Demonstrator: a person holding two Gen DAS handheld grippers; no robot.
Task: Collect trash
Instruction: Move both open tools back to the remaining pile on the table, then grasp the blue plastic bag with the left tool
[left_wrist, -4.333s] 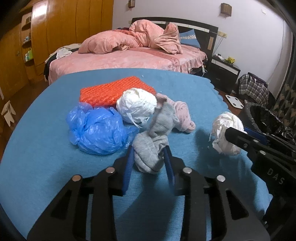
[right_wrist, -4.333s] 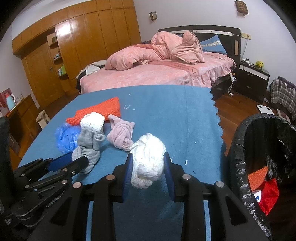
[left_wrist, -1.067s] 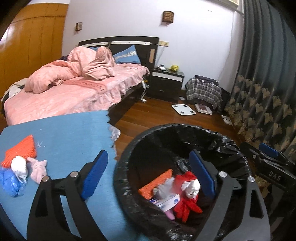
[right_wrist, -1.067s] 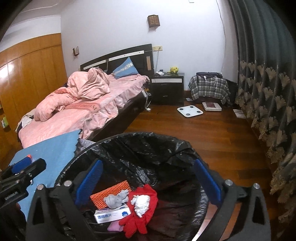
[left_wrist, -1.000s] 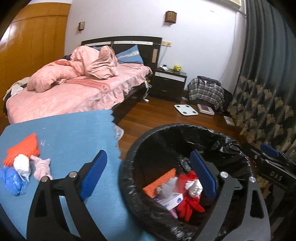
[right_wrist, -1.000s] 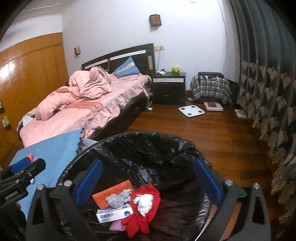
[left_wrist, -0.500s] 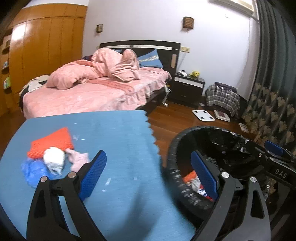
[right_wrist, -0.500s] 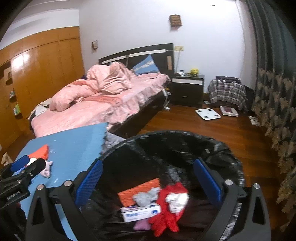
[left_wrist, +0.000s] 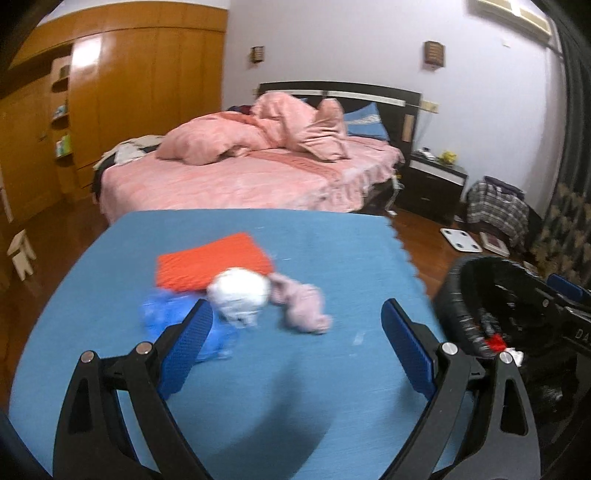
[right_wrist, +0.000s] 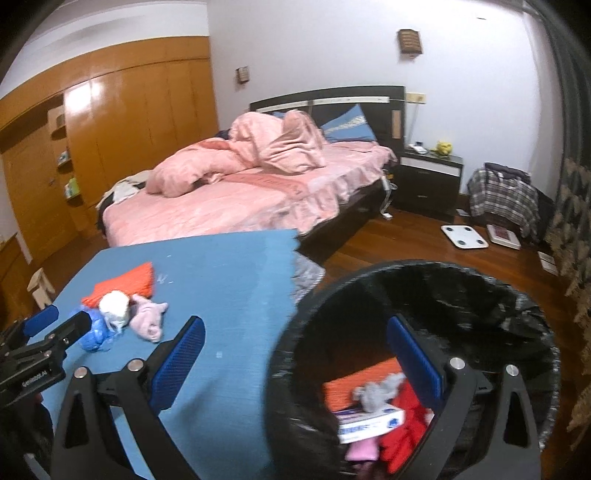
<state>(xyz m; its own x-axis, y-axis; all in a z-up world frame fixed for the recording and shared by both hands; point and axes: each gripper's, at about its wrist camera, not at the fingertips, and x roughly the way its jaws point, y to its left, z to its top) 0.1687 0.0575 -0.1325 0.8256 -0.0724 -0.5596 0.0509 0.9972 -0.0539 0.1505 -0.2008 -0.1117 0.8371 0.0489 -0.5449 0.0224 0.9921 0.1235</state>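
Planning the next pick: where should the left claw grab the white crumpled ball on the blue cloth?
Probably across the white ball's round middle, coming from above. The blue bag sits against its left and the pink knotted cloth against its right, so a side approach would likely catch them. The left claw is open.

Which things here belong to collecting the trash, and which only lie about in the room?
For the job: black trash bin, orange pad, white wad, blue bag, pink cloth.

Lying about: bed, scale, nightstand.
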